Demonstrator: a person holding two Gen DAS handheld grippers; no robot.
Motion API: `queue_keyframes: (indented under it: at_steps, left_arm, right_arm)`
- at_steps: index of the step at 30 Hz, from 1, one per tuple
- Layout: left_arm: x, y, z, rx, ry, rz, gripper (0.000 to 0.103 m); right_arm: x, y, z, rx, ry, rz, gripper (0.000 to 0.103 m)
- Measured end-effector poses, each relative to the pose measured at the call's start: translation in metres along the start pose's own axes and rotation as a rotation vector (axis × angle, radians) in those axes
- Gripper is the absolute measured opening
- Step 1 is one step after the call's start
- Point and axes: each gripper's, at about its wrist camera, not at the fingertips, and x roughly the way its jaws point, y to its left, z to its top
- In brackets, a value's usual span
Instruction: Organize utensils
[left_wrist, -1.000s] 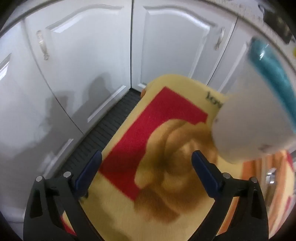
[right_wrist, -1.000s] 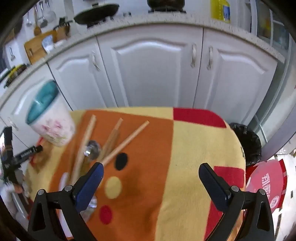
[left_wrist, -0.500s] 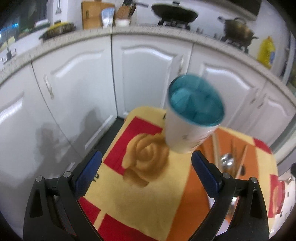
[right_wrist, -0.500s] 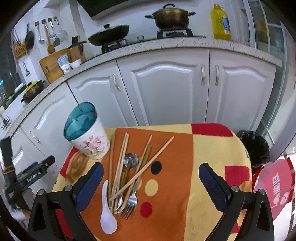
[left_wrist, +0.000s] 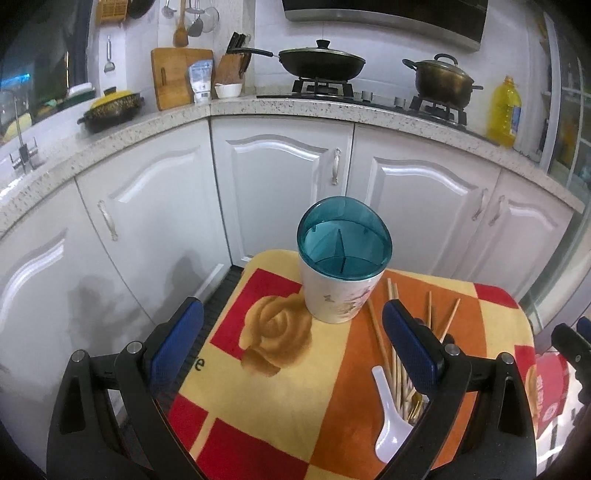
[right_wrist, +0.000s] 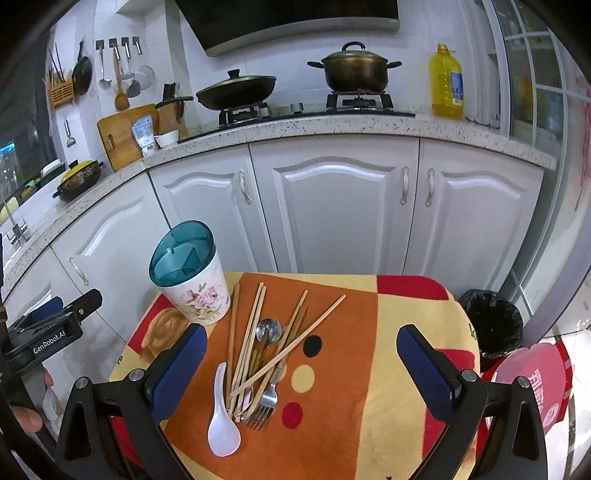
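Observation:
A white floral utensil holder (left_wrist: 341, 266) (right_wrist: 192, 280) with a teal divided insert stands upright at the table's far left. Right of it lies a loose pile: several wooden chopsticks (right_wrist: 255, 332) (left_wrist: 384, 332), a metal spoon (right_wrist: 269, 329), forks (right_wrist: 264, 400) and a white ceramic spoon (right_wrist: 221, 417) (left_wrist: 389, 432). My left gripper (left_wrist: 291, 350) is open above the left side of the table, holding nothing. My right gripper (right_wrist: 301, 369) is open above the near edge, the pile showing between its fingers. The left gripper's body (right_wrist: 51, 332) shows at the left edge of the right wrist view.
The small table wears a yellow, red and orange cloth (right_wrist: 399, 369). White cabinets (right_wrist: 332, 206) and a speckled counter with a wok (right_wrist: 236, 86) and pot (right_wrist: 356, 68) stand behind. A black-lined bin (right_wrist: 493, 323) and a red sign (right_wrist: 532, 387) sit to the right.
Both views have pulled back and tilted up, from close over the cloth to the whole table and counter. The holder, blurred and tilted earlier, now stands upright and still. Both grippers stayed open.

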Motion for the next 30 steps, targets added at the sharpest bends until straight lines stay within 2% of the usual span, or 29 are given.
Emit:
queue_keyframes:
  at_steps: [16, 30]
  left_arm:
    - [-0.022, -0.019, -0.001, 0.047, -0.038, -0.043, 0.098]
    - [-0.015, -0.028, -0.004, 0.058, -0.029, -0.07, 0.098]
  right_arm:
    - [-0.023, -0.008, 0.0, 0.014, -0.04, -0.031, 0.103]
    - [-0.011, -0.019, -0.004, 0.02, 0.007, -0.078, 0.103]
